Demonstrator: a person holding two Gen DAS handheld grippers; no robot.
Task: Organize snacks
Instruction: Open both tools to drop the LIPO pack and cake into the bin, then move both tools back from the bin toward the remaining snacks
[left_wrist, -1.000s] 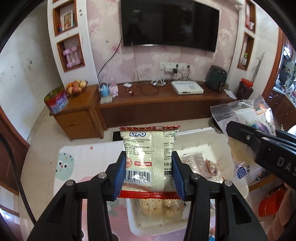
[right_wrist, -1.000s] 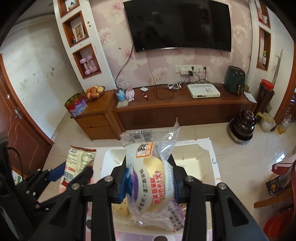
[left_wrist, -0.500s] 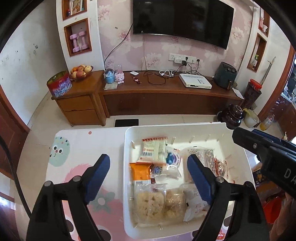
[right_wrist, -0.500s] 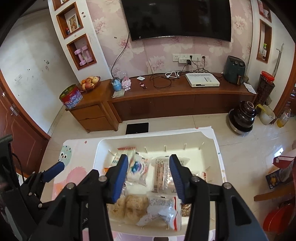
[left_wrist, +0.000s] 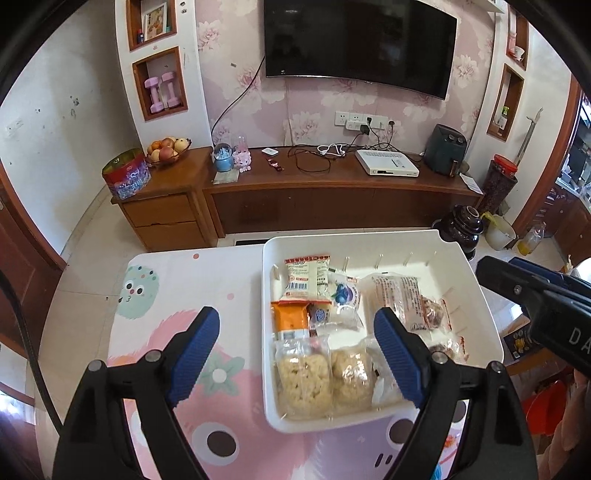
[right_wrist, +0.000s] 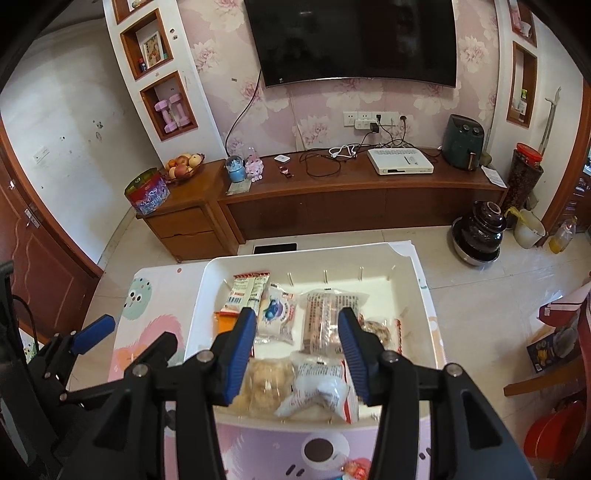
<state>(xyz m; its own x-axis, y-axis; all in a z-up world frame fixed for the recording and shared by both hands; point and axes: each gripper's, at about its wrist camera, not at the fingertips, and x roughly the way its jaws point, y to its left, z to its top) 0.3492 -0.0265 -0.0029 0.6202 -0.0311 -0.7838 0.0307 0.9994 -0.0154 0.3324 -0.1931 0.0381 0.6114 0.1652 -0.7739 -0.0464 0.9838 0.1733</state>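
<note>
Released: both packets now in white bin (left_wrist: 476, 295) | left tongs (left_wrist: 297, 349), right tongs (right_wrist: 297, 350) agape, empty | writing unreadable

A black flat-screen television (left_wrist: 360, 48) hung on the pink floral wallpaper above a long brown wooden cabinet (left_wrist: 332, 192). On the cabinet sat a bowl of fruit (left_wrist: 168, 149), a red round tin (left_wrist: 126, 179), a white set-top box (left_wrist: 387, 168) and a dark green air fryer (left_wrist: 445, 153).
</note>
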